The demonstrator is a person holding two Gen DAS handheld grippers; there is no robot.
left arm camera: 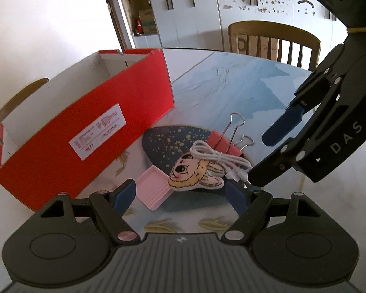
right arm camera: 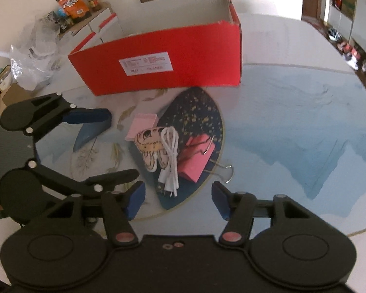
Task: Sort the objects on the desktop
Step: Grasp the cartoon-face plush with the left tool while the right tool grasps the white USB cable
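Observation:
An open red shoebox [left arm camera: 85,131] [right arm camera: 168,66] stands on the table. In front of it lie a pink notepad [left arm camera: 153,188] [right arm camera: 141,127], a flat cartoon-face plush [left arm camera: 195,173] [right arm camera: 150,146], a coiled white cable [left arm camera: 222,161] [right arm camera: 170,156] and a large pink binder clip [left arm camera: 229,144] [right arm camera: 195,153], all bunched together. My left gripper [left arm camera: 183,195] [right arm camera: 92,131] is open and empty just short of the notepad and plush. My right gripper [right arm camera: 178,200] [left arm camera: 266,156] is open and empty, just short of the cable's plug end.
The table [right arm camera: 292,122] carries a blue mountain-print cover and a dark speckled oval patch [right arm camera: 197,112]. Wooden chairs [left arm camera: 273,39] stand behind the table. Plastic bags and snack packs [right arm camera: 36,46] sit on a side cabinet to the left. White cabinets [left arm camera: 231,12] line the far wall.

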